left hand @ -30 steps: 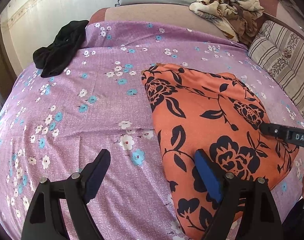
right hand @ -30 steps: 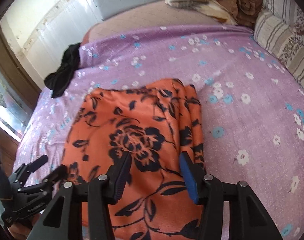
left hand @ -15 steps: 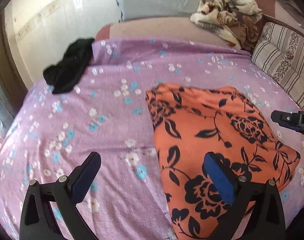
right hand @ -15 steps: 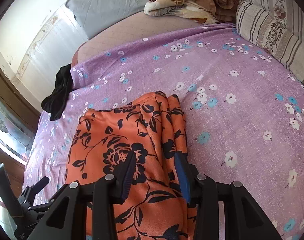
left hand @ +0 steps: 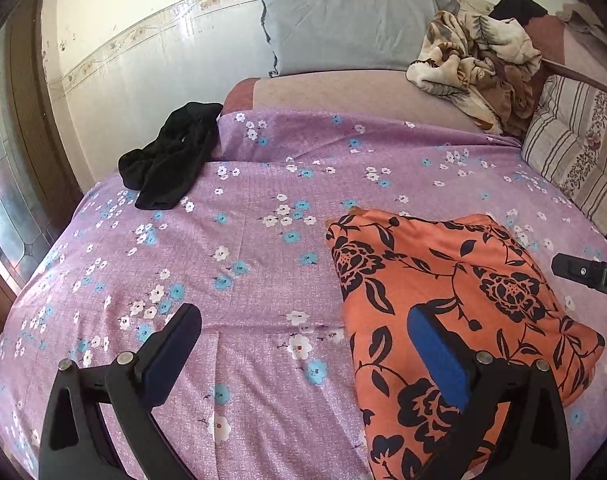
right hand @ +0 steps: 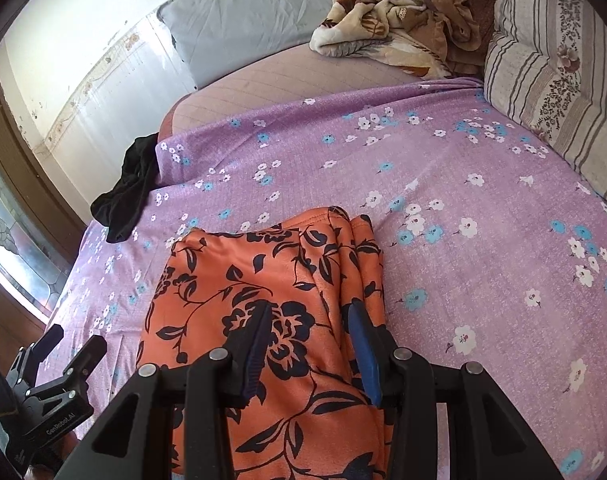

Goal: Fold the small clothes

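An orange garment with black flowers [left hand: 443, 280] lies folded flat on the purple flowered sheet [left hand: 243, 240]. My left gripper [left hand: 303, 320] hovers wide open above the sheet at the garment's left edge, and its right finger [left hand: 435, 344] hangs over the cloth. It holds nothing. In the right wrist view, my right gripper [right hand: 309, 312] hovers over the same garment [right hand: 239, 272] near its pleated right edge. Its jaws stand partly apart and no cloth is pinched between them. Each gripper shows in the other's view: the left gripper [right hand: 51, 364], the right gripper [left hand: 583, 274].
A crumpled black garment [left hand: 171, 160] lies at the sheet's far left corner. A grey pillow [left hand: 343, 24] leans on the wall, a beige patterned blanket [left hand: 475, 64] is heaped at the back right, and a striped cushion [left hand: 579, 152] lines the right side.
Both grippers have lifted and tipped upward, so more of the wall and pillow shows. The left jaws spread wider. The orange garment stays flat where it lay.
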`<state>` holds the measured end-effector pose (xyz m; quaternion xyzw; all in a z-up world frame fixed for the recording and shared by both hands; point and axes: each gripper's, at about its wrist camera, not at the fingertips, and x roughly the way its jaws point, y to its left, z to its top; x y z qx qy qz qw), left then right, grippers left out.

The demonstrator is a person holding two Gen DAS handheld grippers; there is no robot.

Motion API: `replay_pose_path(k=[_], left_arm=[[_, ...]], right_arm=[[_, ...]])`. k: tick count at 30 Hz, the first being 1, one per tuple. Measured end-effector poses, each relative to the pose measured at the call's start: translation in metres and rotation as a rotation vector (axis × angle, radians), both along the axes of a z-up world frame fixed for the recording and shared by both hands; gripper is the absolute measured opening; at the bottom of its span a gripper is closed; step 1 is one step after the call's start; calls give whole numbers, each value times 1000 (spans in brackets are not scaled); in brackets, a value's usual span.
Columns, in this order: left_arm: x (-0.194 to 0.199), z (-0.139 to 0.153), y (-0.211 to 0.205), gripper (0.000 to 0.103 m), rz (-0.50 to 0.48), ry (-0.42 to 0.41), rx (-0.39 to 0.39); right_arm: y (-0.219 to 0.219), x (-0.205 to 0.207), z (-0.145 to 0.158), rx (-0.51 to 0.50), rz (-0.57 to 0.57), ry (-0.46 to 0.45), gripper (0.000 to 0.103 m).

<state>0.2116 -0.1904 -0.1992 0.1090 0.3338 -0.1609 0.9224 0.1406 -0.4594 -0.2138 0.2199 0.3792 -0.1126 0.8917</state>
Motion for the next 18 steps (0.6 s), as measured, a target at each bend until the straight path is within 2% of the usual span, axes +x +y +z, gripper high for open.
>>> replay_pose_path(k=[9,18], left_arm=[[18,-4,17,102,64,82,-80],[26,-6,28,102,120,113,-120]], right_arm=[[3,5,-7,15,13,26,44],[9,4,-2,8,32,4,46]])
